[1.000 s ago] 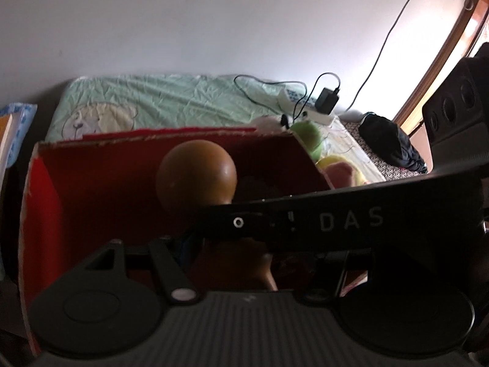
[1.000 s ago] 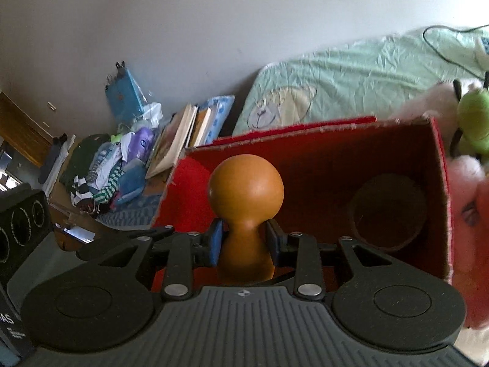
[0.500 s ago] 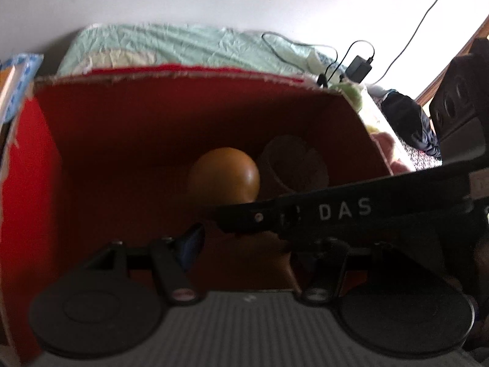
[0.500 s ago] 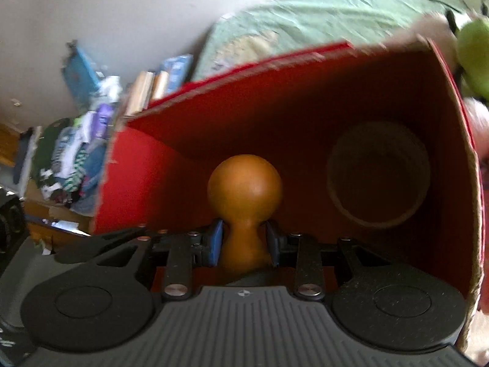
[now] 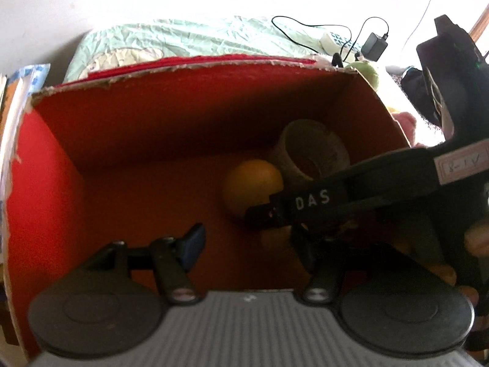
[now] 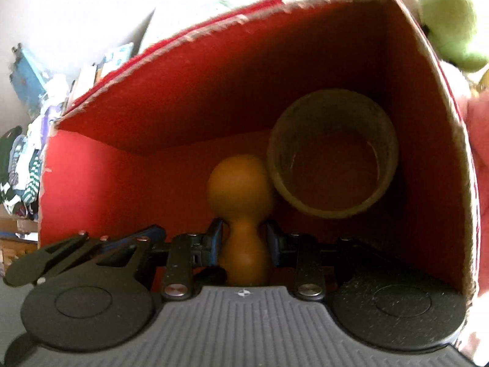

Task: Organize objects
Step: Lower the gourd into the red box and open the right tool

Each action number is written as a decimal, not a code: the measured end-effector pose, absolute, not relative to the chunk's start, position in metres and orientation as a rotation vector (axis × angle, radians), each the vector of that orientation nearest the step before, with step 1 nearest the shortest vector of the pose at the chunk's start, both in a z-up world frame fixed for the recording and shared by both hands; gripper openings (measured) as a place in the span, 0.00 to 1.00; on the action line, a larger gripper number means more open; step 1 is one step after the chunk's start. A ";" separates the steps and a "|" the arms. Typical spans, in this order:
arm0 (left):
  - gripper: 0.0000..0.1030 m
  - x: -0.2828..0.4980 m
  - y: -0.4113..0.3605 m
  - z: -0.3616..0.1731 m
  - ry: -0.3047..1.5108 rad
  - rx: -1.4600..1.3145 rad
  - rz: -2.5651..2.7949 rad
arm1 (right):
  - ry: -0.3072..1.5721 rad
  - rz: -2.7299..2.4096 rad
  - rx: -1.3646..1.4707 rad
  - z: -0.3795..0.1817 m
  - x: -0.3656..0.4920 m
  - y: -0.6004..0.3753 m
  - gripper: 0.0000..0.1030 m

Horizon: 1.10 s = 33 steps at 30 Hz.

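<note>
An orange wooden peg with a round head is deep inside the red cardboard box, its head touching a brownish cup that lies on its side at the back right. My right gripper is shut on the peg's narrow neck. In the left wrist view the same peg and cup show inside the box, with the right gripper reaching in from the right. My left gripper hovers over the box's near side, open and holding nothing.
A green plush toy and something pink lie just outside the box's right wall. Behind the box is a bed with a pale green sheet and a charger with cables. Books and clothes pile up at left.
My right gripper has carried the peg from above the box rim down into the box, beside the cup. The left gripper has moved in over the box.
</note>
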<state>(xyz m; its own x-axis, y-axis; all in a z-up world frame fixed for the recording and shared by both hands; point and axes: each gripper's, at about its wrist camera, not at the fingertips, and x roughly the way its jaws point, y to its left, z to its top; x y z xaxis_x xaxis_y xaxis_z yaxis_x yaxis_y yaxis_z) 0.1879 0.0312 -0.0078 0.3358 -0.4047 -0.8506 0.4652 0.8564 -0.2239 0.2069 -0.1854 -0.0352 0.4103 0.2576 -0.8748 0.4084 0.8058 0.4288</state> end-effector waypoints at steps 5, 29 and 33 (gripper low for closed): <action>0.61 0.191 0.031 -0.009 1.100 0.055 -0.558 | 1.164 -0.111 0.667 -0.033 0.204 -0.185 0.33; 0.66 0.154 0.018 0.028 1.006 0.207 -0.347 | 0.950 -0.166 0.595 0.021 0.124 -0.180 0.35; 0.70 0.139 0.019 0.039 0.981 0.204 -0.337 | 0.916 -0.166 0.579 0.031 0.110 -0.175 0.35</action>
